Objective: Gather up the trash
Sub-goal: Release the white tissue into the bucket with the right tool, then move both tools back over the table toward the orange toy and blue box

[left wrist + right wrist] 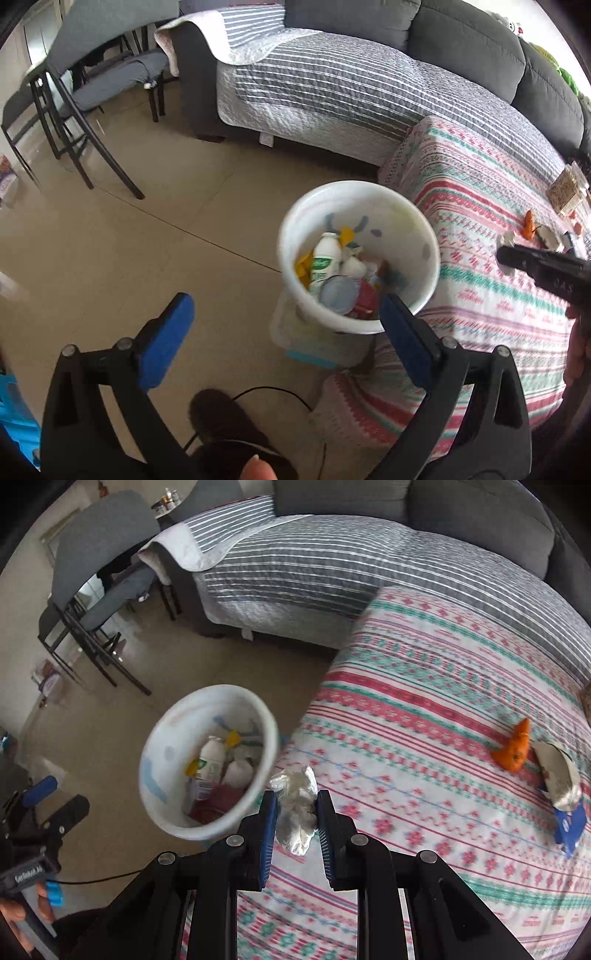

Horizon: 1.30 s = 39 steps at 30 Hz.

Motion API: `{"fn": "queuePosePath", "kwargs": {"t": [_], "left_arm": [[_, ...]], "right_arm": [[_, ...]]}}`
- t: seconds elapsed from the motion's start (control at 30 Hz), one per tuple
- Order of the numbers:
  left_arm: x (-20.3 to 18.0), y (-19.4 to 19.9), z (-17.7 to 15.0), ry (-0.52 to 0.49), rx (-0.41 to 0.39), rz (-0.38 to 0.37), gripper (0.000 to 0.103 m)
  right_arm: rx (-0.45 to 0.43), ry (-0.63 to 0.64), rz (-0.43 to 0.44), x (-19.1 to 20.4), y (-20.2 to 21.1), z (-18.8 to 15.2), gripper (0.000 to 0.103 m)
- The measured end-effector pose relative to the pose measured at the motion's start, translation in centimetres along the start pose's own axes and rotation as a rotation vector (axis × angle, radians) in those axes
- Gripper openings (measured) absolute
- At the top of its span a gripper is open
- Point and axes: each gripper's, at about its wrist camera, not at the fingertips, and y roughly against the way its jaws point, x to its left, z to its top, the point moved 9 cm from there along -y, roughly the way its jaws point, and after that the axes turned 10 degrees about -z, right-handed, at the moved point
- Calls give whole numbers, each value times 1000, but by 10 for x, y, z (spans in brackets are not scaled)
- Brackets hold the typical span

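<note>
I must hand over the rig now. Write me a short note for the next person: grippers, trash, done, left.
Left gripper: open, empty, near the white plastic trash bucket.
Right gripper: shut on a crumpled white tissue, above the patterned cloth, beside the bucket.
Done: a white bottle and other trash lie in the bucket.
Left: drop the tissue in; then the orange wrapper and the silver-and-blue wrapper on the cloth.

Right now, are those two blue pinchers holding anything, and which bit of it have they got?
The right gripper pinches a crumpled white tissue around its middle, with both ends sticking out. The left gripper is open and holds nothing.
</note>
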Motion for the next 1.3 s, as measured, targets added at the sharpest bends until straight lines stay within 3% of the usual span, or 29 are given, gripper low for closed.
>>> {"fn": "queuePosePath", "kwargs": {"t": [0.4, 0.47, 0.5, 0.53, 0.9, 1.3], "left_arm": [[40, 8, -6, 59, -11, 38, 101], [39, 8, -6, 57, -11, 38, 101], [39, 7, -6, 53, -10, 38, 101], [38, 7, -6, 51, -9, 37, 101], [32, 4, -10, 42, 26, 53, 101], [-8, -1, -5, 66, 55, -18, 101]], "right_arm": [[-25, 5, 125, 65, -36, 23, 27], [-36, 10, 121, 68, -38, 26, 42], [-37, 7, 114, 67, -39, 26, 58], [-43, 0, 111, 66, -38, 27, 61], [-53, -24, 30, 29, -13, 18, 68], [-96, -53, -79, -49, 34, 2, 81]]}}
